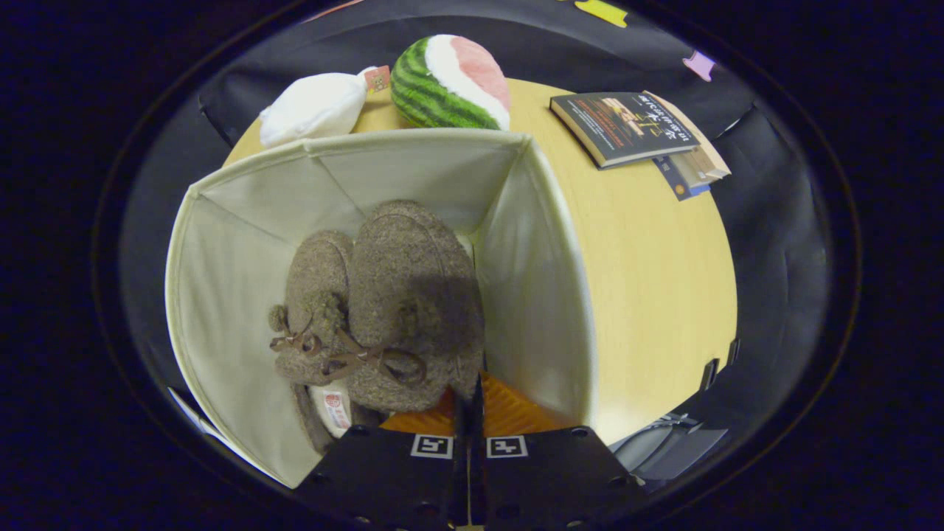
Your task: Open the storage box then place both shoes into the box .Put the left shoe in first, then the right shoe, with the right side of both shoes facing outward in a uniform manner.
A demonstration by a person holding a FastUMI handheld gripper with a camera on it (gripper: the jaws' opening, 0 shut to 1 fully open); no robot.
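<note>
Fuzzy brown shoes (383, 310) in box (221, 295), toes pointing away; fingers (470, 413) clenched on right heel.

— where's the gripper (467, 402) right now?
— tilted steeply downward, looking almost straight down along its own two fingers.
— and the fingers (442, 413)?
— drawn together, side by side, with just a thin dark seam between them. the two finger bodies sit level with each other, a square marker on each.
— anything pinched in that seam?
— can't make out anything between the tips; they meet in a narrow line.
</note>
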